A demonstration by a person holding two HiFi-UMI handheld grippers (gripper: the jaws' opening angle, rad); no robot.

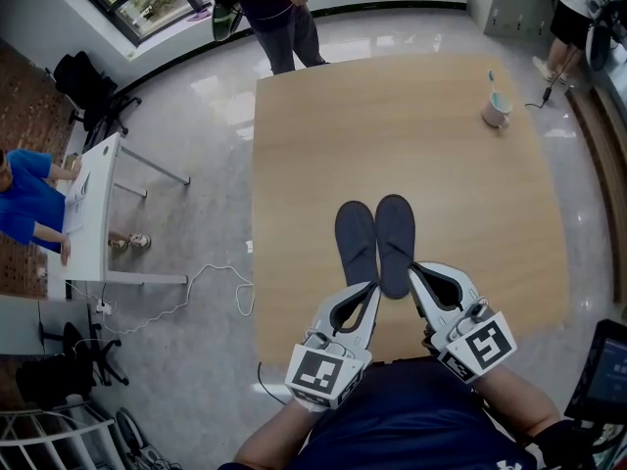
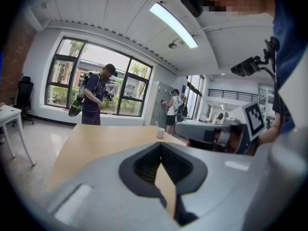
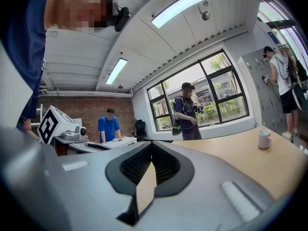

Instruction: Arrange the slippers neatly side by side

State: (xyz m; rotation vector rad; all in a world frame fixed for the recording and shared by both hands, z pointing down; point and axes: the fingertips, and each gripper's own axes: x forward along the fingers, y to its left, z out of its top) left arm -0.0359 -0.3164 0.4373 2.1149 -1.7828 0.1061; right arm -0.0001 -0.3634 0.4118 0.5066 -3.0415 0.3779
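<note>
Fingers of left gripper (image 2: 160, 144): pressed shut tip to tip, nothing between them; only a sliver of table top shows through the slot behind the tips.
Fingers of right gripper (image 3: 151, 142): likewise closed on themselves and empty, with bare table top showing through the slot.
Left gripper position: low over the near edge of the table (image 1: 294, 164), its tip just beside the heel of the left-hand slipper (image 1: 355, 243); I cannot tell whether they touch.
Right gripper position: angled in from the right, its tip just beside the heel end of the right-hand slipper (image 1: 395, 245); I cannot tell whether they touch either.
Slippers: two dark blue ones lying flat near the table's front middle, long sides touching, toes pointing away from the person, heels close to level.
Markings: a black-and-white square pattern on the left marker cube (image 1: 321, 375) and another on the right marker cube (image 1: 487, 346).
Cup (image 1: 497, 111): pale, upright at the far right of the table with a thin stick standing in it, well apart from the slippers.
</note>
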